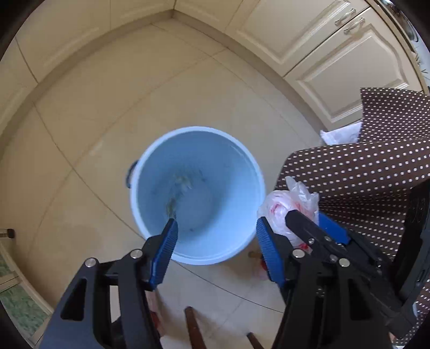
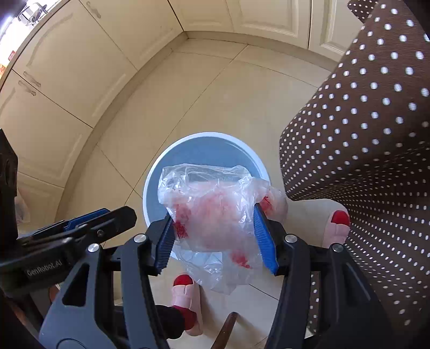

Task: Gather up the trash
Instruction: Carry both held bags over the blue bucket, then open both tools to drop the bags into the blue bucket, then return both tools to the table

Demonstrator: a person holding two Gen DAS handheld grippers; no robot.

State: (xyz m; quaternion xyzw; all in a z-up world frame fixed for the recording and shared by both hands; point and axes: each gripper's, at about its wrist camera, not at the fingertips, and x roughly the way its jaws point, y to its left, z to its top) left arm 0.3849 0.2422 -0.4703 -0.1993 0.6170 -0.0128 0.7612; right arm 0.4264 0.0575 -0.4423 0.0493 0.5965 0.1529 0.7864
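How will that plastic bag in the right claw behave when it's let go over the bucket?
The plastic bag looks thin and crumpled, so probably floppy and light. Its tail sags below the right claw, so it may drift or cling rather than drop straight into the bucket.

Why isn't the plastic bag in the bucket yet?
Still out: the right gripper holds the plastic bag above the blue bucket.

Looks like somebody's home kitchen: cream panelled cabinet doors [image 1: 336, 61] with metal handles [image 1: 349, 22], a beige tiled floor [image 1: 80, 166], and a pale blue bucket [image 1: 197, 196] sitting on it.
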